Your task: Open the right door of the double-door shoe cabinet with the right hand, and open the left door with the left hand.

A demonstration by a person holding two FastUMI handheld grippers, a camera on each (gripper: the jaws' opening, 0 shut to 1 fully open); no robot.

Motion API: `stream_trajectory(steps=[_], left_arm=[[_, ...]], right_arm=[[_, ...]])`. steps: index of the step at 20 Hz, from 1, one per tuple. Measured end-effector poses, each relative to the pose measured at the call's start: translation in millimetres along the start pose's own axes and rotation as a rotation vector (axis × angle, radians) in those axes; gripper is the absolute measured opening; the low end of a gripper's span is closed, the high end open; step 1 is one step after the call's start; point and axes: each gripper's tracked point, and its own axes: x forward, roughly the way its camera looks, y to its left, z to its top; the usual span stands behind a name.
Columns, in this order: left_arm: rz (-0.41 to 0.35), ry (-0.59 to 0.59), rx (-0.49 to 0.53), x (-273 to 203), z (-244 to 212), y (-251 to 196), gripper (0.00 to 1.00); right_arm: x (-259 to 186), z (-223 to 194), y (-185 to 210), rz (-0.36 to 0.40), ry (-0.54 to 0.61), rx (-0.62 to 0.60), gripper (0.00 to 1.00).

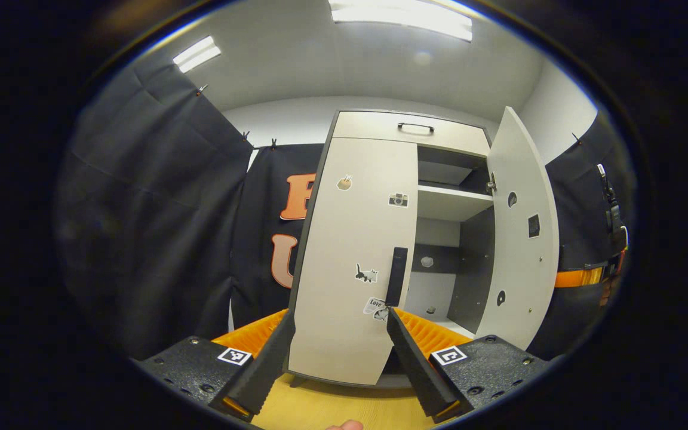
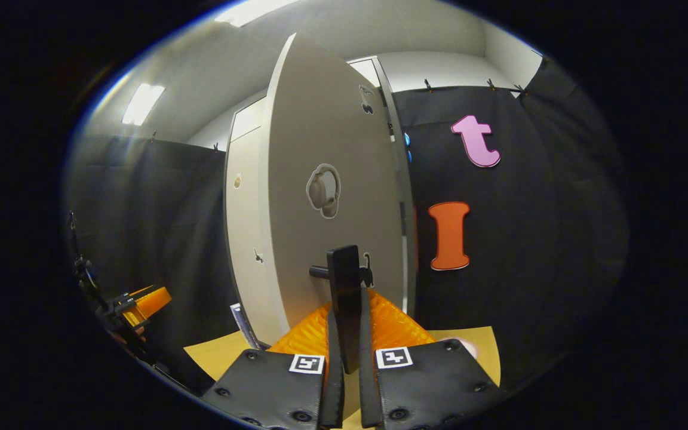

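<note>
The left gripper view looks forward and slightly upward from low down, facing the cabinet (image 1: pixel 380 239) head-on from near, with the left door (image 1: pixel 353 257) at frame centre and the right door (image 1: pixel 523 233) at right, swung open. The left gripper (image 1: pixel 335 319) frames the bottom centre. The right gripper view sits very close to the right door (image 2: pixel 332 197), facing its outer face, its handle (image 2: pixel 344 298) at lower centre. Both views share the cabinet, both doors and the ceiling lights (image 1: pixel 401 12).
</note>
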Motion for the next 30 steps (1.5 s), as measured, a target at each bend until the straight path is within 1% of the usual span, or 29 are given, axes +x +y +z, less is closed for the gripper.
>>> stream_trajectory(steps=[1, 2, 3, 4, 5, 6, 7, 8, 10, 11, 12, 13, 14, 15, 17, 18, 19, 21, 22, 23, 24, 25, 28, 29, 30], left_arm=[[-0.014, 0.003, -0.01, 5.1, -2.7, -6.0, 0.92], [-0.03, 0.011, -0.022, 9.4, -4.5, -12.6, 0.94], [-0.048, 0.017, -0.035, 15.9, -6.0, -18.3, 0.94], [-0.064, 0.019, -0.044, 22.1, -7.2, -24.3, 0.92], [-0.077, 0.02, -0.047, 27.2, -7.5, -28.3, 0.92], [-0.087, 0.019, -0.041, 34.0, -6.7, -31.3, 0.94], [-0.092, 0.019, -0.029, 41.2, -5.8, -33.2, 0.94], [-0.097, 0.016, -0.016, 48.4, -3.7, -36.8, 0.91], [-0.128, 0.007, 0.002, 68.2, 5.8, -48.4, 0.92], [-0.149, 0.006, 0.012, 80.8, 10.3, -55.6, 0.94], [-0.164, 0.008, 0.027, 94.6, 13.7, -61.7, 0.94], [-0.175, 0.011, 0.041, 107.6, 16.7, -67.5, 0.92], [-0.19, 0.011, 0.047, 120.2, 19.3, -74.9, 0.92], [-0.206, 0.019, 0.05, 131.7, 18.2, -83.7, 0.94], [-0.237, 0.037, 0.074, 156.9, 12.2, -98.5, 0.94], [-0.247, 0.049, 0.092, 166.2, 8.3, -104.3, 0.92], [-0.254, 0.055, 0.099, 178.1, 2.3, -111.6, 0.94], [-0.264, 0.054, 0.099, 196.3, -5.4, -122.1, 0.94], [-0.268, 0.058, 0.105, 204.8, -9.7, -125.6, 0.92], [-0.274, 0.061, 0.11, 212.7, -13.7, -127.5, 0.92], [-0.277, 0.066, 0.112, 218.0, -17.4, -129.6, 0.92], [-0.271, 0.065, 0.112, 222.8, -19.0, -128.8, 0.94], [-0.251, 0.068, 0.114, 234.8, -22.8, -122.8, 0.95], [-0.261, 0.075, 0.116, 238.6, -25.3, -123.4, 0.95], [-0.266, 0.084, 0.116, 241.1, -28.7, -123.9, 0.92]], right_arm=[[-1.2, -1.7, -10.8, -0.035, -0.003, -0.017, 0.18], [-2.5, -4.8, -22.5, -0.07, 0.004, -0.038, 0.18], [-6.7, -4.8, -33.2, -0.104, -0.001, -0.053, 0.18], [-7.7, -5.2, -41.9, -0.132, 0.0, -0.06, 0.18], [-11.6, -5.0, -42.4, -0.132, 0.0, -0.05, 0.18], [-10.8, -5.6, -37.2, -0.109, 0.003, -0.026, 0.18], [-10.4, -5.9, -35.2, -0.1, 0.004, -0.016, 0.18], [-10.3, -6.5, -38.1, -0.109, 0.003, -0.021, 0.17], [-16.5, -10.1, -40.7, -0.127, 0.011, -0.035, 0.17], [-20.9, -11.5, -38.9, -0.132, 0.015, -0.033, 0.18], [-27.1, -13.2, -37.7, -0.129, 0.019, -0.028, 0.17], [-35.2, -16.3, -36.7, -0.13, 0.021, -0.021, 0.17], [-42.9, -18.3, -37.6, -0.143, 0.019, -0.016, 0.17], [-53.0, -20.0, -43.1, -0.167, 0.015, -0.012, 0.17], [-72.4, -22.5, -55.7, -0.223, 0.005, 0.008, 0.17], [-83.2, -23.2, -62.2, -0.251, -0.007, 0.022, 0.17], [-93.6, -23.8, -68.4, -0.278, -0.021, 0.036, 0.17], [-111.6, -25.6, -83.0, -0.332, -0.042, 0.06, 0.17], [-122.2, -29.0, -88.0, -0.354, -0.04, 0.068, 0.17], [-132.2, -33.5, -92.6, -0.374, -0.039, 0.069, 0.17], [-141.2, -36.5, -98.7, -0.397, -0.044, 0.065, 0.22], [-150.6, -36.0, -104.1, -0.418, -0.055, 0.058, 0.39], [-172.8, -42.1, -110.0, -0.46, -0.065, 0.027, 0.77], [-180.0, -44.5, -108.0, -0.463, -0.067, 0.019, 0.95], [-185.9, -46.9, -105.7, -0.466, -0.073, 0.014, 0.96]])
